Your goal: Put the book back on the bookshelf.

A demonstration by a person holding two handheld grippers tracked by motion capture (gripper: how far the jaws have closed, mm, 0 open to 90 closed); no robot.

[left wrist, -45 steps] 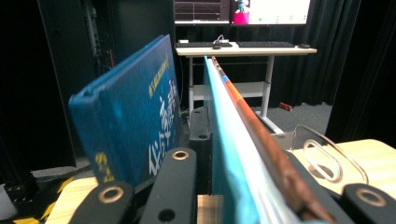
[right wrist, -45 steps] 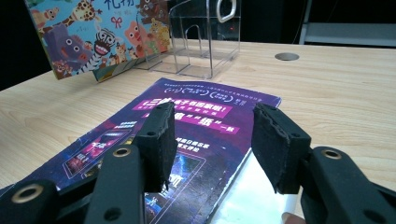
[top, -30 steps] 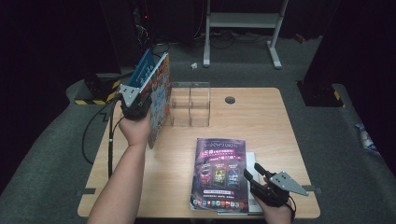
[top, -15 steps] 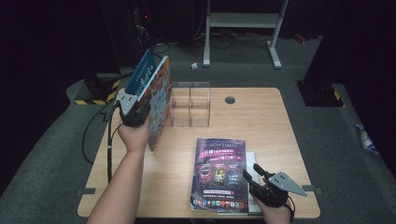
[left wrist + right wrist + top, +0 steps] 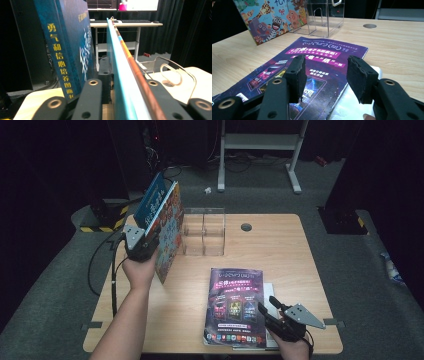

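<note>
My left gripper is shut on a thin picture book with cartoon animals, held upright on its edge at the table's left. Its teal cover runs between the jaws. A thick blue book with yellow characters stands against its far side, outside the left jaw. I cannot tell what supports it. A purple magazine lies flat near the front edge. My right gripper hovers open over its near right corner, with nothing between the pads.
A clear acrylic holder with dividers stands at the back middle of the wooden table, just right of the upright books. A white sheet pokes out under the magazine. A cable grommet sits near the far edge.
The left gripper and its books have shifted slightly down and toward the person. The right gripper has not moved.
</note>
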